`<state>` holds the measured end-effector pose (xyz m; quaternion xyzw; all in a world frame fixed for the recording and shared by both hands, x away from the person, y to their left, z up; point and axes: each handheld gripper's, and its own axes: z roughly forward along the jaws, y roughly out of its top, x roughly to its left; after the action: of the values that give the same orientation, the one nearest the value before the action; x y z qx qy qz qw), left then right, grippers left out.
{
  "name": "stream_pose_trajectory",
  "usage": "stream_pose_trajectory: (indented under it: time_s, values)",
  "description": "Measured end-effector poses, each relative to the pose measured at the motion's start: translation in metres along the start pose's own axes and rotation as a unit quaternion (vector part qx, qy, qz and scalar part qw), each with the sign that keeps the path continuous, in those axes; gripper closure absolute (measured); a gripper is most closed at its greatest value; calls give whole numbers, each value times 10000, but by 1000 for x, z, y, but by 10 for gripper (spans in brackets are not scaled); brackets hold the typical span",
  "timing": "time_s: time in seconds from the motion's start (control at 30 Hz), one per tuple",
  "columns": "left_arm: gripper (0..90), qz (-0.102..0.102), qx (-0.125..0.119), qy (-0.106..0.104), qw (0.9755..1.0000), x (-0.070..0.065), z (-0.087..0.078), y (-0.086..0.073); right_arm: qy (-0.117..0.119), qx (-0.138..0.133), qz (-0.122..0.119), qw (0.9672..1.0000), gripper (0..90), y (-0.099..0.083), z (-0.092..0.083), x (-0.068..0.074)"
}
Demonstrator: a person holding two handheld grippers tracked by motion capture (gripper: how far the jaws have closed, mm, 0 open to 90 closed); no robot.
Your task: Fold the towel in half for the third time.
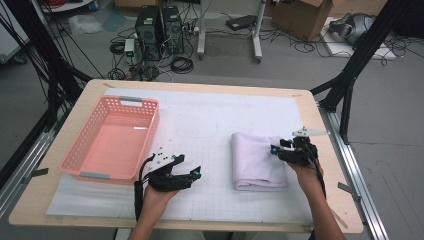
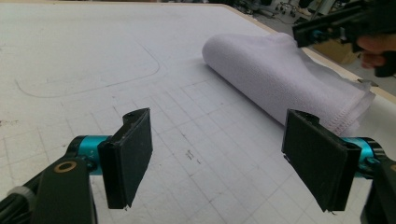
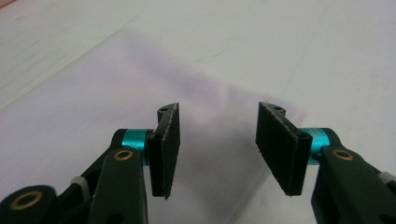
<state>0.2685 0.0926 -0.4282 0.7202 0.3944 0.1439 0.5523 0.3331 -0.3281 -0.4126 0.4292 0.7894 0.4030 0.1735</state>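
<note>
One table: your table [image 1: 300, 107] carries a white gridded sheet [image 1: 210, 120] across most of its top, and everything sits on that sheet.
One basket: your pink basket [image 1: 80, 150] lies along the left edge of the table, its slotted walls upright and its floor bare.
One towel: your white folded towel [image 1: 257, 160] lies toward the right edge of the table, well apart from the basket; its rolled fold faces the table's middle and its stitched hem end points to the near edge.
Two grippers: you hold one in each hand, both coming in from the near edge of the table.
Left gripper: your left gripper [image 1: 192, 173] sits low over the sheet between basket and towel, near the front edge; in its own view [image 2: 217, 156] the jaws stand wide apart, with bare grid paper between them and nothing touched.
Right gripper: your right gripper [image 1: 275, 149] is at the towel's right side, tips over the cloth; in its own view [image 3: 217, 144] the jaws stand apart above the towel [image 3: 93, 130], gripping nothing, the pads clear of the fabric.
</note>
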Motion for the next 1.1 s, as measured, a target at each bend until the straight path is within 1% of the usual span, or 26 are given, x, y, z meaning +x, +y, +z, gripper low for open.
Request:
stream_pose_trajectory:
  time_s: [0.03, 0.13, 0.17, 0.2, 0.23, 0.27, 0.3, 0.33, 0.37, 0.43, 0.5, 0.57, 0.63, 0.73, 0.77, 0.8, 0.87, 0.9, 0.97, 1.0, 1.1]
  values:
    - [249, -19, 6, 1, 10000, 0, 0, 0, 123, 19, -78, 9999, 461, -6, -4, 3]
    - [248, -8, 9, 6, 10000, -1, 0, 0, 155, 142, -291, 9994, 451, -24, -12, 9]
    - [247, 5, 22, 6, 10000, -1, 0, 0, 126, 207, -366, 9990, 455, -30, -13, 11]
    - [247, 3, 16, 7, 10000, -1, 0, 0, 46, 319, -470, 9984, 456, -35, -14, 12]
    - [247, -1, 13, 3, 10000, -1, 0, 0, -19, 370, -543, 9978, 456, -40, -16, 12]
    - [247, 1, 17, 11, 10000, -1, 0, 0, -10, 328, -448, 9985, 461, -44, -19, 11]
    - [246, 0, 12, 13, 10000, -1, 0, 0, -29, 321, -296, 9990, 470, -47, -21, 9]
    - [246, -11, 13, 16, 10000, -1, 0, 0, -61, 358, -130, 9993, 470, -49, -24, 7]
    - [247, -11, 14, 16, 10000, -1, -1, 0, -66, 345, -34, 9994, 469, -51, -26, 4]
    - [247, -39, -3, 13, 10000, -1, -2, 1, -86, 272, 9, 9996, 469, -52, -32, 4]
    - [247, -30, -12, 7, 10000, -2, -2, 1, -51, 98, 27, 9999, 444, -53, -40, 5]
    - [243, -12, -23, -16, 10000, -2, -3, 1, -21, -63, 66, 10000, 389, -54, -49, 6]
    - [239, -15, -47, -27, 10000, -2, -3, 1, -15, -175, -19, 9998, 328, -55, -58, 9]
    - [237, 1, -81, -48, 10000, -3, -3, 1, -113, -310, -91, 9994, 257, -59, -72, 13]
    - [234, -2, -92, -51, 9999, -3, -3, 2, -109, -361, -54, 9993, 244, -61, -77, 14]
    - [226, -15, -102, -67, 9999, -3, -3, 2, -98, -415, -45, 9991, 237, -63, -81, 15]
    - [221, 25, -102, -86, 9999, -3, -2, 2, -122, -502, -99, 9986, 222, -66, -88, 15]
    - [219, 29, -106, -117, 9999, -3, -3, 2, -129, -517, -89, 9985, 212, -67, -91, 15]
    - [209, 41, -129, -137, 9998, -4, -3, 2, -123, -529, -137, 9984, 205, -69, -95, 14]
    - [209, 56, -128, -157, 9998, -4, -3, 2, -97, -582, -112, 9982, 204, -69, -96, 14]
    - [210, 111, -146, -189, 9997, -6, -5, 3, -34, -752, -162, 9970, 191, -68, -99, 13]
